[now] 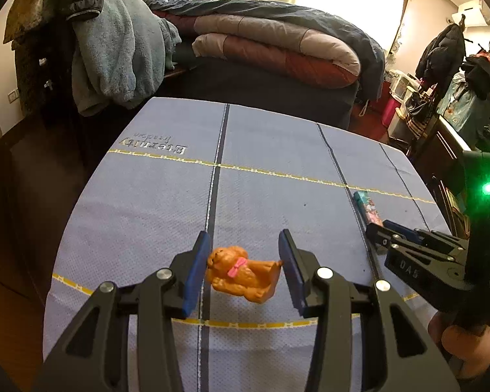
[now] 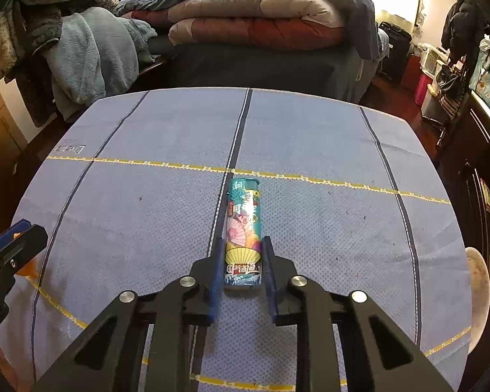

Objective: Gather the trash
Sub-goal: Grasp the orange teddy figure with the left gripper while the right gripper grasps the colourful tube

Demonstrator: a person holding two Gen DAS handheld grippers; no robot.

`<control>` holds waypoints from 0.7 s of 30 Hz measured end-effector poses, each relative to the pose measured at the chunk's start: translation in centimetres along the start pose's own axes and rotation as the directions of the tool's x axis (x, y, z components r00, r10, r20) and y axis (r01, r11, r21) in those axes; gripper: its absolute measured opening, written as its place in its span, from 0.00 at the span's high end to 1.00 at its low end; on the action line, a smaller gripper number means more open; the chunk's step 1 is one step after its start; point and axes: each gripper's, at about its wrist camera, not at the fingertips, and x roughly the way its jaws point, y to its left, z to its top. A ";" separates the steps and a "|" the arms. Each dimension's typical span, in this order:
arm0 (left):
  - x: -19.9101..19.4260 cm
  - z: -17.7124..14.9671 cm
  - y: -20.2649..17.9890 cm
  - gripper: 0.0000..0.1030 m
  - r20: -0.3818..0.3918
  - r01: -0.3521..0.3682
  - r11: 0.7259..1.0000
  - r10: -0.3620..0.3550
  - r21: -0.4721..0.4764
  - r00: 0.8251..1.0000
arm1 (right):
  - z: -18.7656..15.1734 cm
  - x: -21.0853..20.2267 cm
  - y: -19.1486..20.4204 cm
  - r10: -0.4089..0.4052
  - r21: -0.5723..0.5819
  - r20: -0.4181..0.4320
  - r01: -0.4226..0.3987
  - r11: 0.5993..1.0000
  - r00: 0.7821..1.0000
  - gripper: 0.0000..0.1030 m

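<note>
**Evidently two light, rigid pieces, each best pinched across its flanks**

The left gripper (image 1: 245, 261) stands open around the small orange plastic dog figurine (image 1: 241, 272) on the blue striped tablecloth (image 1: 261, 150). The right gripper (image 2: 242, 261) clamps the slick patterned teal lighter (image 2: 244, 228) near its base.

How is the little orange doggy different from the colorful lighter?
The orange toy dog is lumpy and plain orange with a pink bow; the lighter is a straight stick covered in pictures. The left gripper stands wide around the dog; the right gripper sits close against the lighter. Both lie on the blue cloth.
</note>
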 end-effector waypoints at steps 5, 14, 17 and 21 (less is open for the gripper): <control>-0.7 0.1 -1.1 0.57 0.009 0.010 1.000 -0.010 0.016 1.000 | -0.7 -1.1 -1.0 0.006 0.007 0.013 -0.006 1.000 1.000 0.78; -2.4 0.2 -5.2 0.57 0.025 0.054 0.996 -0.056 0.078 0.998 | -2.5 -4.7 -4.4 0.022 0.062 0.057 -0.026 0.998 0.998 0.79; -2.8 0.2 -7.0 0.57 0.026 0.075 0.992 -0.079 0.103 0.997 | -3.3 -6.0 -6.0 0.030 0.088 0.071 -0.036 0.995 0.997 0.80; -3.2 -0.1 -9.5 0.57 0.021 0.101 0.985 -0.105 0.138 0.994 | -4.2 -7.4 -7.7 0.036 0.117 0.086 -0.046 0.992 0.996 0.81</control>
